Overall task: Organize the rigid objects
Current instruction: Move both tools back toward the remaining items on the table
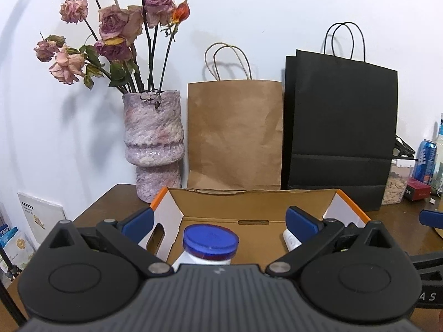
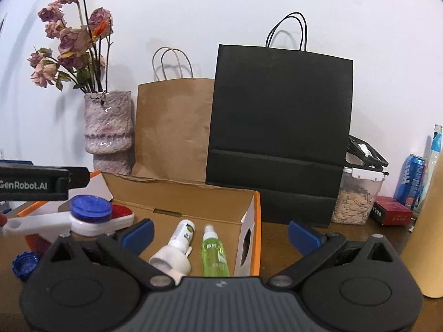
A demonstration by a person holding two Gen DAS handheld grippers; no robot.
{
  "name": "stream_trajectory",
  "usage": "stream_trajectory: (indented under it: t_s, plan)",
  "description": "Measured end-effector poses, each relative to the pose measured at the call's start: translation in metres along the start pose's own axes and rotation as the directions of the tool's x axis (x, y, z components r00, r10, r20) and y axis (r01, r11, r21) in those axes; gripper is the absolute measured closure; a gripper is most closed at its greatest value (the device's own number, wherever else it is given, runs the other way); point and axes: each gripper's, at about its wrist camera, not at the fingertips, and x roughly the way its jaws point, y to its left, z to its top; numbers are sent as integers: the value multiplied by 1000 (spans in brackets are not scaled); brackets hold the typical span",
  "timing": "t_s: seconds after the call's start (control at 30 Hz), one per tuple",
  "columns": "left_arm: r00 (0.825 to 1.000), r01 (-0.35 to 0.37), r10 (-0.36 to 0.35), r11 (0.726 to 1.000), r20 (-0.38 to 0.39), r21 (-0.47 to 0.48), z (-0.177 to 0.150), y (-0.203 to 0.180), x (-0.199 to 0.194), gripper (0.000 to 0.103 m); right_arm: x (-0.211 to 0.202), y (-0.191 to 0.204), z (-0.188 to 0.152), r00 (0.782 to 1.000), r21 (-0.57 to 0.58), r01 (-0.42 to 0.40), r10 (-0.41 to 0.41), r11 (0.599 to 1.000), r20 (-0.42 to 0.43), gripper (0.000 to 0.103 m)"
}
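Observation:
An open cardboard box (image 1: 249, 202) (image 2: 193, 196) with orange-edged flaps stands on the brown table. Inside it a white jar with a blue lid (image 1: 211, 239) (image 2: 90, 210) stands upright. A white bottle (image 2: 177, 246) and a green spray bottle (image 2: 213, 251) lie side by side near the box's right wall. A white-handled brush with a red head (image 2: 121, 215) lies behind the jar. My left gripper (image 1: 220, 222) is open, above the jar, with nothing held. My right gripper (image 2: 220, 233) is open over the two lying bottles, touching neither. The left gripper's arm (image 2: 41, 182) shows at the right wrist view's left edge.
A pink vase of dried roses (image 1: 153, 144), a brown paper bag (image 1: 235, 135) and a black paper bag (image 1: 340, 127) stand against the wall behind the box. A clear tub of seeds (image 2: 357, 199), a red box (image 2: 391, 211), a blue can (image 2: 411, 182) stand right. A blue cap (image 2: 25, 265) lies left.

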Motion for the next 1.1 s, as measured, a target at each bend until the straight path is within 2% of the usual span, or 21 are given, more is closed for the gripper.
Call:
stream_trajectory:
  t_s: [0.33,0.67,1.1]
  plan:
    - [1000,-2,2,1000,-13,3,-16,16,-38,0,-38,7,-16,1000,21,-16,16,1000,-25,0]
    - [999,-6,6,1000,-50,-6,-36,31,-70,0,-74,21,-41,999,31,6,-5,999,-46,0]
    - [994,-16,21,998,-104,52,-76,37,-100,0,-113,36,-73,996,35,16,-13,999,-84,0]
